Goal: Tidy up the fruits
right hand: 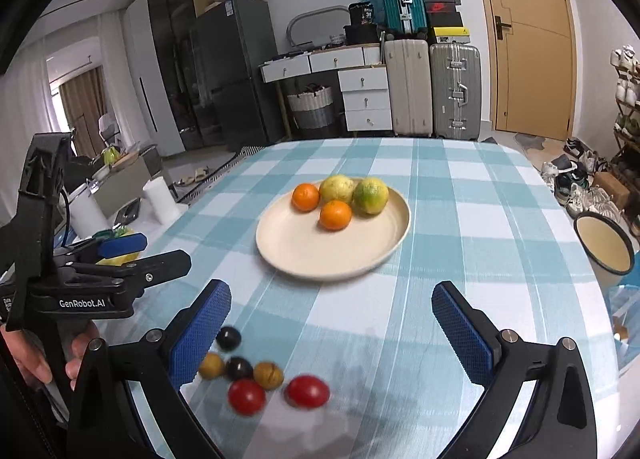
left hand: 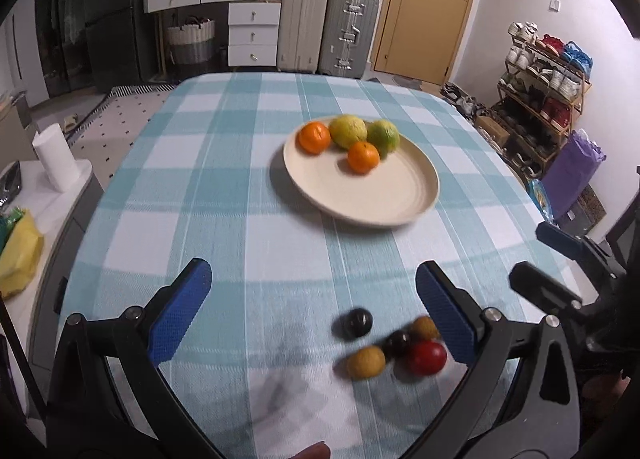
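A cream plate (left hand: 400,195) (right hand: 304,251) sits mid-table on the blue checked cloth. It holds two oranges (right hand: 305,197) (right hand: 335,214), a yellow citrus (right hand: 337,188) and a green-yellow citrus (right hand: 371,195). Several small fruits lie loose near the front edge: two red ones (right hand: 246,396) (right hand: 307,391), dark ones (right hand: 229,338) and yellow-brown ones (right hand: 268,375). My left gripper (left hand: 313,273) is open and holds nothing; the small fruits (left hand: 426,357) lie by its right finger. My right gripper (right hand: 331,293) is open and holds nothing, with the small fruits by its left finger.
A cream bowl with a dark rim (right hand: 604,247) stands at the table's right edge. Left of the table are a white paper roll (left hand: 56,159) and a yellow bag (left hand: 20,255). Suitcases, drawers and a shoe rack (left hand: 540,91) stand beyond the table.
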`<move>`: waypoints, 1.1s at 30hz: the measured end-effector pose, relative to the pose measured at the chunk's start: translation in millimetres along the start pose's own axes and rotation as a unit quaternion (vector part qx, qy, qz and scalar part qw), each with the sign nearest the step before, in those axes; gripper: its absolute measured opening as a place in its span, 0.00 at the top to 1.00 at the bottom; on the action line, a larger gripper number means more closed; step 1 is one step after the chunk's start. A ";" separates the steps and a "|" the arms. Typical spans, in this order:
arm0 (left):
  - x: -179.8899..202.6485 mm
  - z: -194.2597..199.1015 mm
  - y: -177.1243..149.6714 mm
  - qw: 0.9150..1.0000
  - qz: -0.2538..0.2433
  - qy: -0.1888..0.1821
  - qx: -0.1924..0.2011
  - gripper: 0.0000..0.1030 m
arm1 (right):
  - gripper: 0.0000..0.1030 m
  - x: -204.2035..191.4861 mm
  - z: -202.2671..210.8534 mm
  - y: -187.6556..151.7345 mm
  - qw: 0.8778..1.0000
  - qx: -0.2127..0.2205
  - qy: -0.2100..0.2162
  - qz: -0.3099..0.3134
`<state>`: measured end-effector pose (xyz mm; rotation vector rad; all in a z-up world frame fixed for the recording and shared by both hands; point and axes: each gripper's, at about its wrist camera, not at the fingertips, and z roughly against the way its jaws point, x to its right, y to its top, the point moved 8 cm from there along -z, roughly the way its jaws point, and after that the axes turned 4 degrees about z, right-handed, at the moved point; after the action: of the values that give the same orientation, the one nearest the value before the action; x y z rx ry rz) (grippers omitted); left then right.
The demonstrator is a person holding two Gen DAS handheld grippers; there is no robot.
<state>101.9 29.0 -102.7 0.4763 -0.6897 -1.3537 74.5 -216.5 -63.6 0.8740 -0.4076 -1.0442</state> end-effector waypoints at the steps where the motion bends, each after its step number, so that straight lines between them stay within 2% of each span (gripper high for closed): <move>1: 0.9 0.5 -4.7 1.000 -0.002 -0.001 -0.002 0.01 | 0.00 -1.0 -0.3 -4.1 1.000 -0.005 0.000 0.000; 9: 1.8 -11.0 -43.6 0.999 -0.001 -0.021 -0.044 0.01 | 0.00 -11.7 3.3 -36.6 0.999 -0.028 -0.009 0.014; 16: -6.8 -34.3 -66.8 0.996 -0.006 0.003 -0.087 0.02 | 0.00 -10.8 6.9 -49.6 0.999 -0.032 -0.002 -0.008; 18: -6.2 -36.3 -70.3 0.996 0.000 -0.020 -0.091 0.02 | 0.00 -10.5 6.5 -51.3 0.999 -0.035 -0.002 -0.008; 23: -5.1 -35.8 -71.7 0.996 -0.004 -0.032 -0.086 0.03 | 0.00 -11.9 6.5 -53.5 0.999 -0.038 -0.001 -0.008; 27: -3.1 -38.2 -73.9 0.994 -0.006 -0.038 -0.097 0.04 | 0.00 -15.0 3.9 -53.7 0.999 -0.041 0.001 -0.005; 30: -1.9 -38.5 -74.7 0.994 -0.007 -0.046 -0.100 0.07 | 0.00 -17.0 3.5 -54.2 0.999 -0.043 0.000 -0.001; 33: -1.2 -38.9 -74.1 0.994 -0.010 -0.050 -0.099 0.14 | 0.00 -16.5 3.5 -54.4 0.999 -0.042 0.000 -0.003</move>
<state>75.6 14.6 -180.8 0.2594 -0.6258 -1.4546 33.0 -215.3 -102.6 0.8018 -0.3589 -1.0596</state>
